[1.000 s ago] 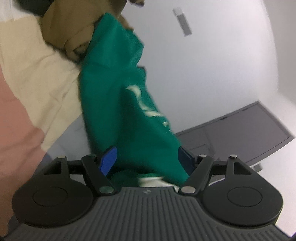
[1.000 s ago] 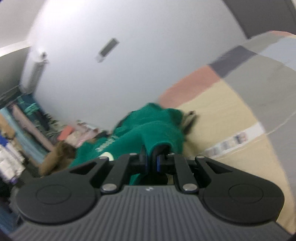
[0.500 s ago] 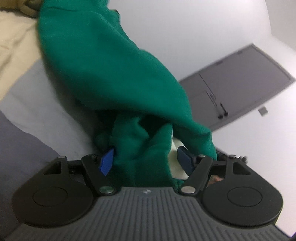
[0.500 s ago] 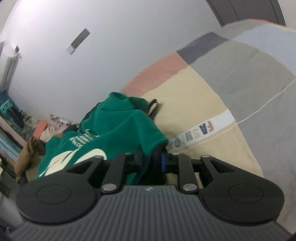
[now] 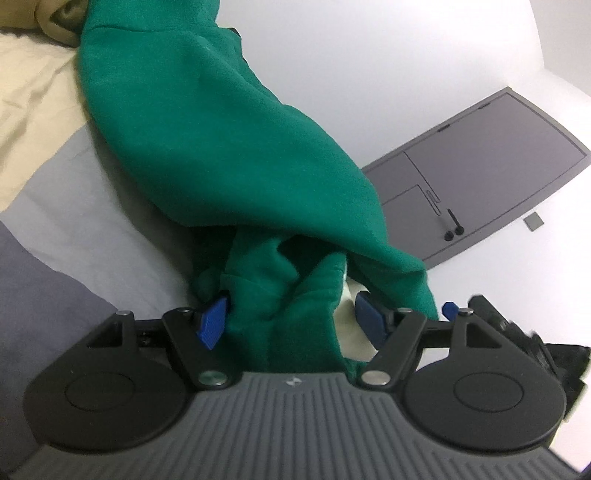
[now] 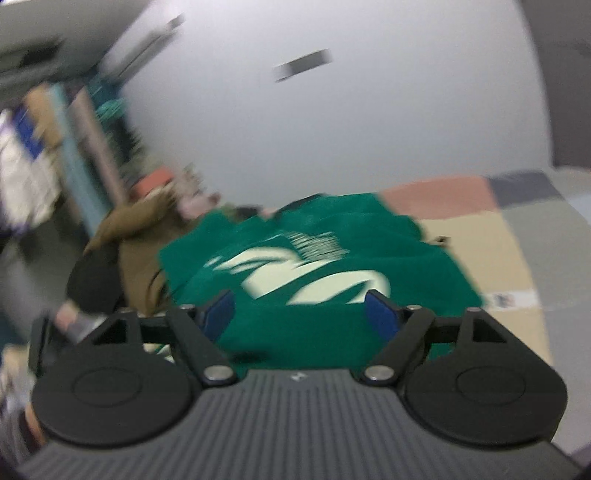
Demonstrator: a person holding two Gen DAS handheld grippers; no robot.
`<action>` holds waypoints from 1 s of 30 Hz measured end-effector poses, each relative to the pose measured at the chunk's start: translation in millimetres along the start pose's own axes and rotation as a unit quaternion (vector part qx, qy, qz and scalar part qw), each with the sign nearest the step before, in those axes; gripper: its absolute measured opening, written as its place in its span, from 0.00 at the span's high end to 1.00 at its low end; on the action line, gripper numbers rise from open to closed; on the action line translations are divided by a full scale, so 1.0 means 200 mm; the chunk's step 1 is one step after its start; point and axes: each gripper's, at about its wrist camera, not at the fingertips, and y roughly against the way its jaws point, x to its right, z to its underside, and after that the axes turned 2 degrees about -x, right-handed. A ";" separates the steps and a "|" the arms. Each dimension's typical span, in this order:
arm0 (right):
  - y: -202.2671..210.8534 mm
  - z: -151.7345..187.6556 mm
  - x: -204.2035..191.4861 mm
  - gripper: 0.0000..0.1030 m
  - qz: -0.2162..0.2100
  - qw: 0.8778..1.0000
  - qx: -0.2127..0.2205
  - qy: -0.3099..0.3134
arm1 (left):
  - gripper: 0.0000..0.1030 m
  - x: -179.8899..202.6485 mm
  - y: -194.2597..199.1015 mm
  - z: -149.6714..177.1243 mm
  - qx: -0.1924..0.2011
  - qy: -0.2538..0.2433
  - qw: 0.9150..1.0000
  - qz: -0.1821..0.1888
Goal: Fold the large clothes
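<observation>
- Behind everything stood a plain white wall (image 5: 369, 74), with a grey panelled door (image 5: 480, 166) set into it in the left wrist view.
- Underfoot, so to speak, was a bed: a patchwork bedcover (image 5: 74, 221) of grey, cream, pink and dark blocks carried the clothes.
- On that bedcover lay the green sweatshirt (image 5: 221, 147), the garment being folded; from the left wrist it ran away from the camera in a long, rumpled band toward a brown garment (image 5: 55, 22) at the far end.
- From the right wrist the green sweatshirt (image 6: 314, 258) showed its front, with a cream printed logo (image 6: 314, 273) facing up, though the frame was smeared by motion.
- Beside it on the left of that view sat the brown garment (image 6: 140, 229), and beyond that a blurred rack of hanging clothes (image 6: 55, 147).
- The left gripper (image 5: 291, 317) stood with its blue fingers (image 5: 212, 321) spread wide; a bunched fold of green cloth passed between them, touching the left pad, while the right pad stood clear of it, so the cloth was not pinched.
- The right gripper (image 6: 301, 314) was opening, its fingers (image 6: 380, 314) wide apart above the sweatshirt, with the cloth seen between and below them but neither pad pressing on it.
- At the right edge of the left wrist view, part of the other gripper's black body was visible.
</observation>
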 end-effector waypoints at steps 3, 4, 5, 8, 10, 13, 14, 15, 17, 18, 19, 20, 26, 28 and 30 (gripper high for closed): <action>-0.09 0.05 -0.16 0.18 -0.006 0.998 -0.022 0.066 | 0.26 -0.03 -0.01 -0.01 0.008 0.007 1.000 -0.013; -0.12 0.08 -0.21 0.18 -0.001 0.996 -0.029 0.088 | 0.26 -0.04 -0.01 -0.01 0.009 0.009 1.000 -0.016; -0.15 0.11 -0.25 0.18 0.007 0.993 -0.036 0.108 | 0.26 -0.05 -0.02 0.00 0.008 0.010 1.000 -0.020; -0.24 0.19 -0.34 0.18 0.036 0.983 -0.052 0.174 | 0.28 -0.10 -0.05 -0.04 0.010 0.015 1.000 -0.024; -0.28 0.23 -0.38 0.17 0.058 0.974 -0.051 0.213 | 0.35 -0.10 -0.05 -0.04 0.008 0.017 1.000 -0.024; -0.37 0.26 -0.40 0.18 0.085 0.963 -0.054 0.252 | 0.51 -0.09 -0.05 -0.04 0.006 0.012 0.999 -0.034; -0.40 0.26 -0.40 0.19 0.098 0.959 -0.057 0.261 | 0.54 -0.08 -0.05 -0.04 0.005 0.010 0.999 -0.040; -0.43 0.27 -0.40 0.19 0.109 0.955 -0.060 0.269 | 0.61 -0.08 -0.06 -0.04 0.005 0.008 0.999 -0.045; -0.47 0.26 -0.40 0.33 0.127 0.950 -0.058 0.278 | 0.70 -0.05 -0.05 -0.04 0.009 0.004 0.999 -0.045; -0.48 0.25 -0.39 0.53 0.132 0.951 -0.057 0.273 | 0.73 -0.03 -0.05 -0.04 0.012 0.001 0.999 -0.040; -0.48 0.22 -0.38 0.63 0.140 0.953 -0.055 0.263 | 0.75 -0.02 -0.04 -0.04 0.014 -0.004 0.999 -0.034; -0.47 0.20 -0.37 0.74 0.149 0.955 -0.051 0.253 | 0.76 0.00 -0.02 -0.04 0.016 -0.012 0.999 -0.025; -0.23 -0.05 -0.25 0.85 0.128 0.980 0.036 0.147 | 0.78 0.18 0.12 0.01 0.016 -0.059 0.997 0.053; -0.14 -0.12 -0.20 0.86 0.118 0.985 0.059 0.111 | 0.78 0.23 0.17 0.04 0.010 -0.080 0.994 0.077; -0.08 -0.17 -0.13 0.87 0.108 0.989 0.074 0.070 | 0.78 0.31 0.18 0.06 0.000 -0.101 0.991 0.093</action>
